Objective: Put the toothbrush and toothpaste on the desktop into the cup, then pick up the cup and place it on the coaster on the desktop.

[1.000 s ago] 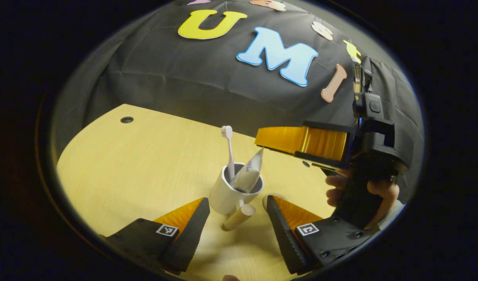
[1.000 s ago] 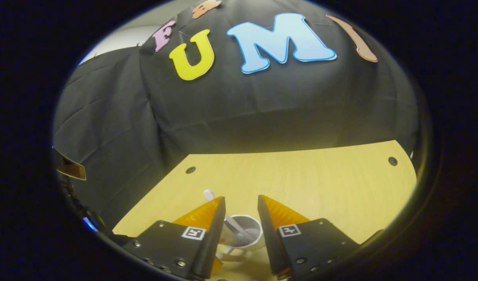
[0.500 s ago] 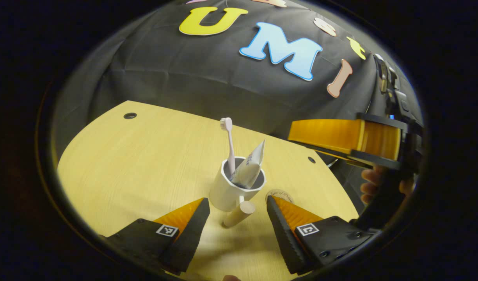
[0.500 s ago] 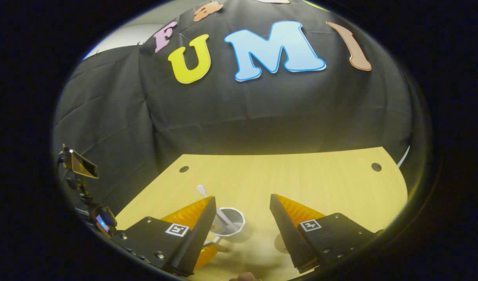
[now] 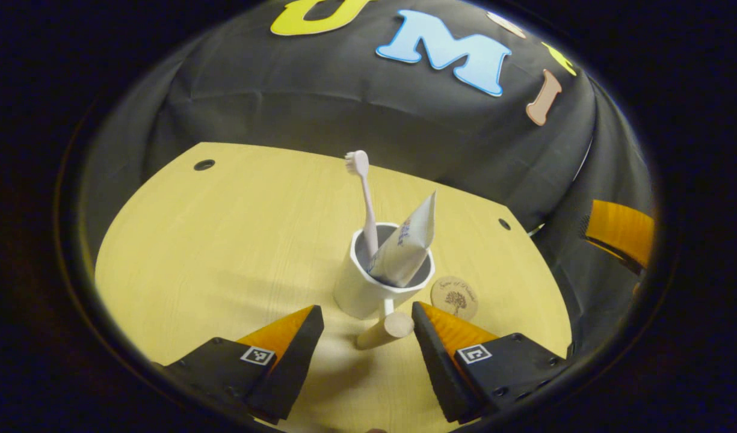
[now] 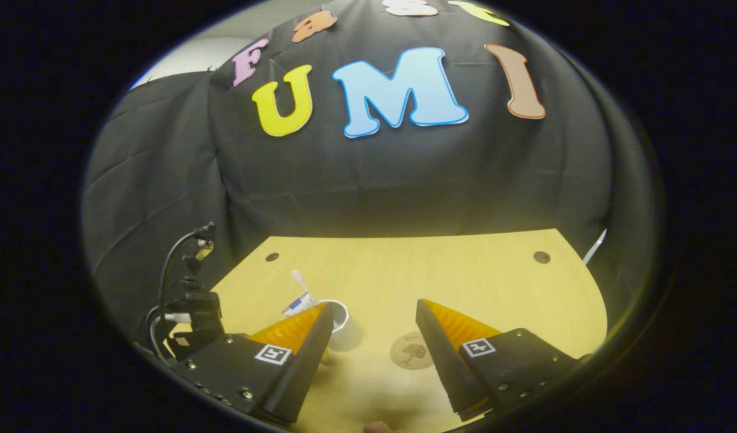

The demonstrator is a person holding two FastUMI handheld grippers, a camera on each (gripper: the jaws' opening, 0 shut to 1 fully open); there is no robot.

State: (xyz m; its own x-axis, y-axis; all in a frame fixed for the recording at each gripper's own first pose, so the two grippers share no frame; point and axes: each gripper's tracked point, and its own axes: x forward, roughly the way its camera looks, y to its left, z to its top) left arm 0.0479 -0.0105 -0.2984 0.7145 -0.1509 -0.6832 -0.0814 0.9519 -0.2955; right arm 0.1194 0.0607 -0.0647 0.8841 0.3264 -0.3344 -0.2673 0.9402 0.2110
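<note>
In the left gripper view, the white cup (image 5: 368, 288) is standing upright on the worktop (image 5: 224, 240), holding the toothbrush (image 5: 365, 201) and the leaning toothpaste (image 5: 407, 243). Its wooden handle (image 5: 385, 329) is pointing toward the left tongs (image 5: 365, 316), which are gaping apart and gripping nothing, the handle's end lying just beside the right-hand finger. The coaster (image 5: 454, 297) is lying bare just beside the cup. In the right gripper view, the right tongs (image 6: 373, 313) are hanging released above the worktop, with the coaster showing between their fingers.
</note>
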